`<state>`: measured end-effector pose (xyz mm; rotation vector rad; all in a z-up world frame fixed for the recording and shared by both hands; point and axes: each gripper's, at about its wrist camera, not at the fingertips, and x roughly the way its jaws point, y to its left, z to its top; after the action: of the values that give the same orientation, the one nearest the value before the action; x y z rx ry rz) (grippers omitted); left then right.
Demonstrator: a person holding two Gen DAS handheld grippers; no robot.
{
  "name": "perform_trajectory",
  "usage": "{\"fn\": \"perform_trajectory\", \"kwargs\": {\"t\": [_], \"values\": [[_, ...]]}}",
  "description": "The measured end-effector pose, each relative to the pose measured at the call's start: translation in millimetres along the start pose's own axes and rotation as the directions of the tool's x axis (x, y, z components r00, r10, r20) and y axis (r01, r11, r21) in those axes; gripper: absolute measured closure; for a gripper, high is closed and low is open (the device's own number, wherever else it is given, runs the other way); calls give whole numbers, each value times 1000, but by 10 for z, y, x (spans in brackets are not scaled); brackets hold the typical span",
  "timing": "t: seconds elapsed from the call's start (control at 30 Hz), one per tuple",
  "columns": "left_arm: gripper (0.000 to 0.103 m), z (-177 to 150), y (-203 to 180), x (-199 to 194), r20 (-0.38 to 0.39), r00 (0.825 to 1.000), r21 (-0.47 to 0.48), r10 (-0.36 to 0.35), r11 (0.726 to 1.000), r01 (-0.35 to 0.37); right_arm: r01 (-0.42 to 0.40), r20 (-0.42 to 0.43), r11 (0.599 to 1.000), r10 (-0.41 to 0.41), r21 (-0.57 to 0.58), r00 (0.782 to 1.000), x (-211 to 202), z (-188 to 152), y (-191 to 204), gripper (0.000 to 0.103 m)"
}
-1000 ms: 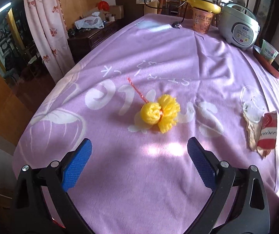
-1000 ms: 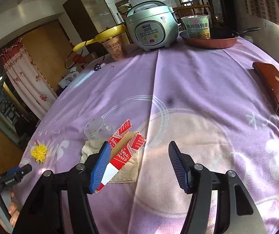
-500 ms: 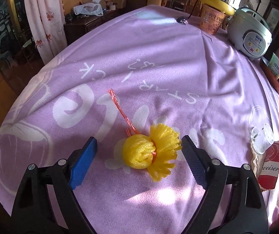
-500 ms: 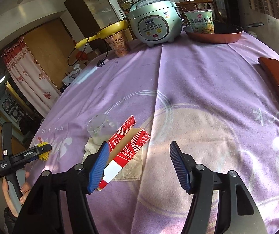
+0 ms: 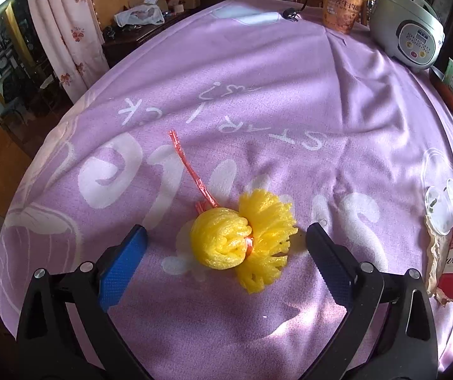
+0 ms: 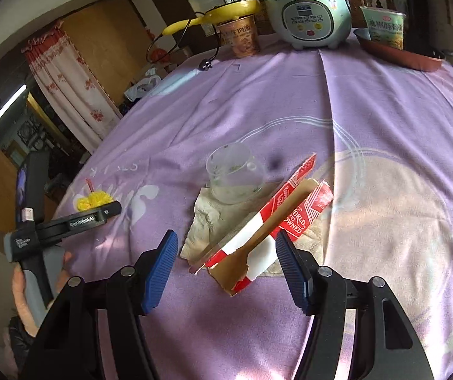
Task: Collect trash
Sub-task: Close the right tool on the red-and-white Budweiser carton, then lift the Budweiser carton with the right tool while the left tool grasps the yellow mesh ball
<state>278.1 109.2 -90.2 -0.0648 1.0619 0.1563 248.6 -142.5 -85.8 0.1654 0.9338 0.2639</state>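
**Two pickups lined up — close low and centred**

On my left, the left gripper (image 5: pixel 226 250) has its jaws opening, wide to either side of the yellow foam net (image 5: pixel 242 243), which lies on the purple tablecloth (image 5: pixel 289 95) with neither pad touching it. I judge the soft foam will squash, so I want the pads down near the cloth before closing on the rounded ball, not the frilly end.

On my right, the right gripper (image 6: pixel 223 269) stands spread and empty, its pads flanking the near end of the red-and-white carton (image 6: pixel 277 221), which rests on a crumpled napkin (image 6: pixel 204 218) beside a clear plastic cup (image 6: pixel 232 174) — pinch the carton alone.
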Motion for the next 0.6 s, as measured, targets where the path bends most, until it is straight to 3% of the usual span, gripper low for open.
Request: {"fn": "perform_trajectory", "kwargs": {"t": [0.03, 0.07, 0.2, 0.3, 0.33, 0.4, 0.6], "values": [[7, -1, -1, 0, 0, 1000, 0, 0, 1000, 0, 27, -5, 999, -28, -27, 1000, 12, -13, 22, 66], [7, -1, -2, 0, 0, 1000, 1, 0, 1000, 0, 41, -11, 998, -42, -50, 999, 3, -24, 18, 81], [7, -5, -3, -9, 1, 1000, 5, -3, 1000, 3, 139, 34, 986, -137, -89, 990, -267, -69, -230, 88], [7, -7, -1, -8, 1, 1000, 4, -3, 1000, 3, 213, 39, 971, -210, -113, 977, -433, -118, -468, 86], [7, -7, -2, -8, 1, 1000, 4, -2, 1000, 2, 231, 45, 966, -228, -113, 973, -483, -135, -536, 68], [7, -3, 3, -8, 1, 1000, 4, -2, 1000, 2, 251, 83, 963, -244, -96, 966, -582, -157, -630, 48], [7, -3, -2, -8, 1, 1000, 5, -2, 1000, 2, 184, 95, 977, -174, -109, 980, -487, -115, -474, 41]]}}
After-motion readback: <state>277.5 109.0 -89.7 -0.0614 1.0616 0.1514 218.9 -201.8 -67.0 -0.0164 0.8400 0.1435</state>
